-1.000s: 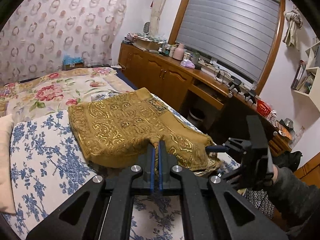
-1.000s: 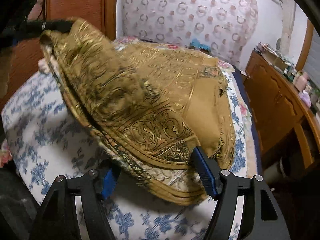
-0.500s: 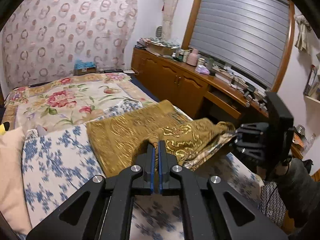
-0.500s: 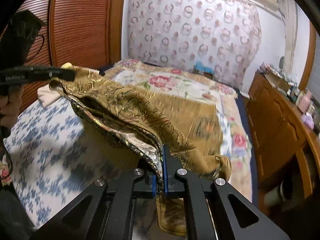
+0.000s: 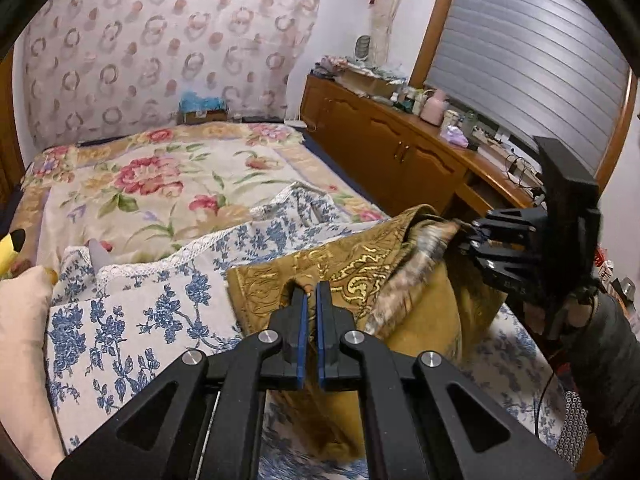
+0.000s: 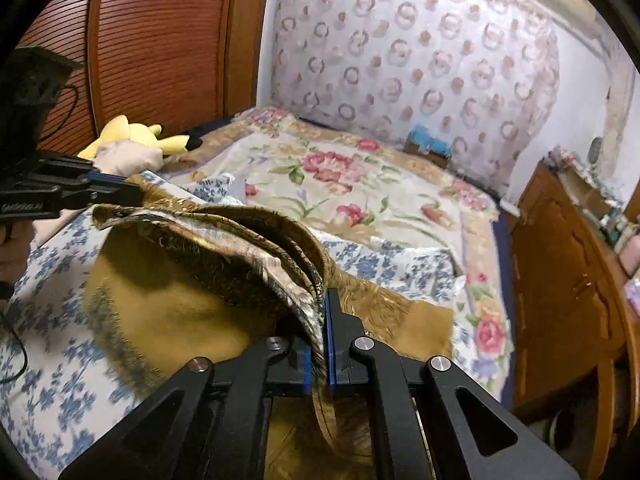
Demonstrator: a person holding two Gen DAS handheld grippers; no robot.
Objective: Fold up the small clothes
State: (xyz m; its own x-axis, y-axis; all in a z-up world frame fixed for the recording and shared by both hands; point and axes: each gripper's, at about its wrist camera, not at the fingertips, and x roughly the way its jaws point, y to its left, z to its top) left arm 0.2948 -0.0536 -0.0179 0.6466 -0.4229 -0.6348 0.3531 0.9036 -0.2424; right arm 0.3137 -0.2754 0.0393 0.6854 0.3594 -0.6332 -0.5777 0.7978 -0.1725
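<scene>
Two grippers clamped on shorts (image 6: 168, 312): left (image 5: 311, 292), right (image 6: 323, 300) | cloth soft, limp, light, sags between | hold at hem edges, keep taut

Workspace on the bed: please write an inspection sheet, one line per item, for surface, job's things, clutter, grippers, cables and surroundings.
Surface: bed with a floral cover; blue-flowered cloth on the near part.
Job's things: gold patterned garment, partly lifted off the cloth.
Clutter: yellow plush toy; pale pillow.
Grippers: left gripper shut on the garment's edge; right gripper shut on another edge.
Cables: thin black cable beside the left hand.
Surroundings: wooden cabinet loaded with small items; patterned curtain; grey window shutter.
</scene>
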